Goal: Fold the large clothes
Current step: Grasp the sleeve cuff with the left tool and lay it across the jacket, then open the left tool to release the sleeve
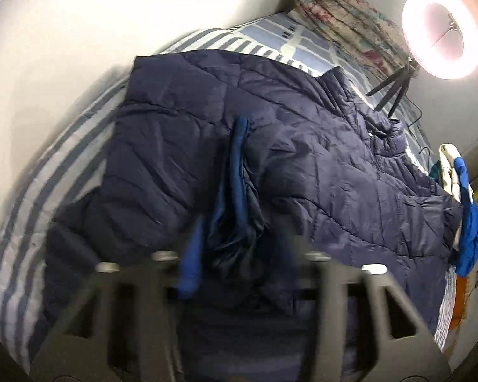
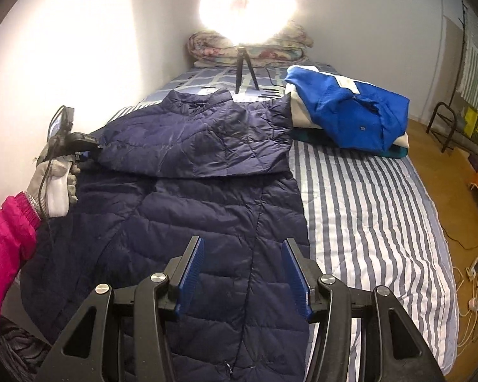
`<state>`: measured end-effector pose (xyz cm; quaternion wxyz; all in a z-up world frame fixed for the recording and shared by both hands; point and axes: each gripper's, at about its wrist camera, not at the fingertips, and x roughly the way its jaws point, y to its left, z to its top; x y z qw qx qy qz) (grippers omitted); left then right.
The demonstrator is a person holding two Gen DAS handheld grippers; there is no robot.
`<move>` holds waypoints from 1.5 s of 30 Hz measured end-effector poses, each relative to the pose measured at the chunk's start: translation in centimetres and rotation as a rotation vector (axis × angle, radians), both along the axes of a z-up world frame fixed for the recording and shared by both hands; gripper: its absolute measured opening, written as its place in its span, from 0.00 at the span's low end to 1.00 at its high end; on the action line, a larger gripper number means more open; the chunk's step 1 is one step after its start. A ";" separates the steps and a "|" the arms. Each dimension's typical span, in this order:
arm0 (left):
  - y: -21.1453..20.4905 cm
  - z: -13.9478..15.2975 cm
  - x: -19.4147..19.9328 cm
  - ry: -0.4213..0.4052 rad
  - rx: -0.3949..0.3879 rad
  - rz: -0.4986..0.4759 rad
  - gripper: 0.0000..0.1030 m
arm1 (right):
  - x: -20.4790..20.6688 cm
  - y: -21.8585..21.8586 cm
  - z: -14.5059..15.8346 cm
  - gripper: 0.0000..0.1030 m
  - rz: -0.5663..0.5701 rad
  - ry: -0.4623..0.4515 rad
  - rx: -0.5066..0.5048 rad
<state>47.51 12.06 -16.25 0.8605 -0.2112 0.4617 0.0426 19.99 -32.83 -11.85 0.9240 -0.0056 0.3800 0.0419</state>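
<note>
The navy puffer jacket [image 2: 188, 191] lies lengthwise on the striped bed [image 2: 366, 207], its top part folded over. The left gripper [image 1: 235, 254] seems clenched on a bunch of its fabric, though blur hides the contact, likely to carry a fold. The right gripper [image 2: 242, 273] hovers released near the hem. Folded blue clothes [image 2: 350, 114] and a ring-light tripod [image 2: 245, 73] crowd the far end.

Nothing here can be read. The blue jacket [image 2: 350, 111] on the pile carries a small dark square mark on its front, too small to make out. Over by the far wall a yellow box [image 2: 476, 124] seems to bear some print, but it is only a blur. The navy coat [image 2: 188, 191] shows no label or brand from either view.
</note>
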 end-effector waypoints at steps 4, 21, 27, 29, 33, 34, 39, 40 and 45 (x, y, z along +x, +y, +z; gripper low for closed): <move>0.1 0.9 0.3 -0.036 0.075 -0.017 0.54 | -0.1 0.8 0.0 0.51 0.024 0.001 0.002; 0.9 -1.1 6.1 -0.043 0.229 0.029 0.04 | 1.3 1.0 -1.4 0.51 0.005 0.064 0.024; 0.3 1.3 4.4 -0.040 0.245 -0.024 0.37 | 1.1 1.0 -1.4 0.51 -0.006 0.059 0.008; 0.4 3.1 2.6 -0.072 0.240 -0.054 0.49 | 0.7 0.8 -1.1 0.51 -0.005 0.044 0.002; 0.8 7.0 -3.3 -0.104 0.235 -0.155 0.60 | -0.6 0.1 -0.8 0.51 0.003 0.006 -0.014; 1.2 7.7 -5.0 -0.109 0.229 -0.170 0.65 | -1.1 -0.4 -0.8 0.51 0.007 -0.008 -0.011; 3.6 8.9 -14.4 -0.072 0.204 -0.235 0.70 | -3.9 -3.0 -1.5 0.65 -0.013 -0.076 -0.029; 4.1 8.6 -16.1 -0.054 0.195 -0.241 0.71 | -4.4 -3.6 -1.9 0.65 -0.022 -0.071 -0.033; 6.5 5.7 -23.8 0.049 0.167 -0.226 0.71 | -6.1 -6.5 -4.9 0.65 -0.042 0.024 0.021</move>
